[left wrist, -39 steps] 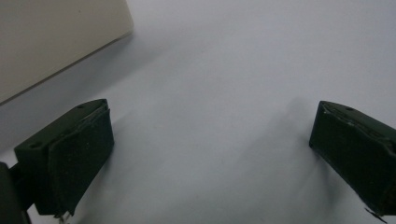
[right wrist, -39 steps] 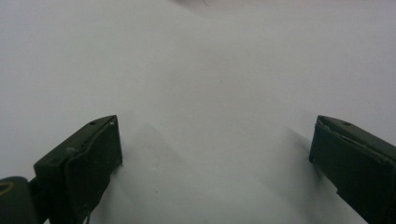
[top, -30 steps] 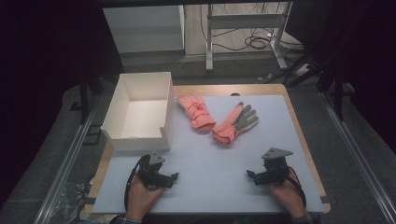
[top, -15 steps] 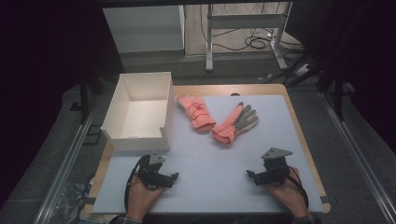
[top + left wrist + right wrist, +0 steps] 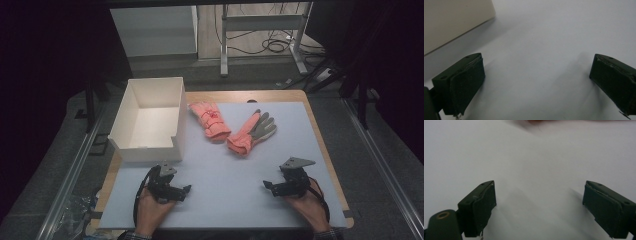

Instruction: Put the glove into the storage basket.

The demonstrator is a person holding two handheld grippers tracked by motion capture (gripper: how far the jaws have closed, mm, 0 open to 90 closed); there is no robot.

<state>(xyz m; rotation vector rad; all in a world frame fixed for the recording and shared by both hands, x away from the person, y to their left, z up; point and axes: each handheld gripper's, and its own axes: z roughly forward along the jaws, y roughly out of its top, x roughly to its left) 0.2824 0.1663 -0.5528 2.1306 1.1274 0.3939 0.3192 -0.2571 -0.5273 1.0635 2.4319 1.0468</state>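
Note:
Two salmon-pink gloves lie on the pale mat (image 5: 300, 130) toward its far side: one (image 5: 210, 120) palm down, the other (image 5: 250, 134) with grey fingertips to its right. A white open box (image 5: 145, 149) stands at the mat's left. My left gripper (image 5: 184, 192) rests low near the front left, just before the box, open with bare mat between its jaws (image 5: 537, 60). My right gripper (image 5: 267, 187) sits at the front right, open; its jaws have just been closing a little, with nothing between them (image 5: 539, 185).
The box's near wall (image 5: 454, 22) is close on the left in the left gripper view. The wooden table edge (image 5: 327, 150) borders the mat on the right. Beyond the table stand a metal frame (image 5: 260, 30) and floor cables (image 5: 277, 46).

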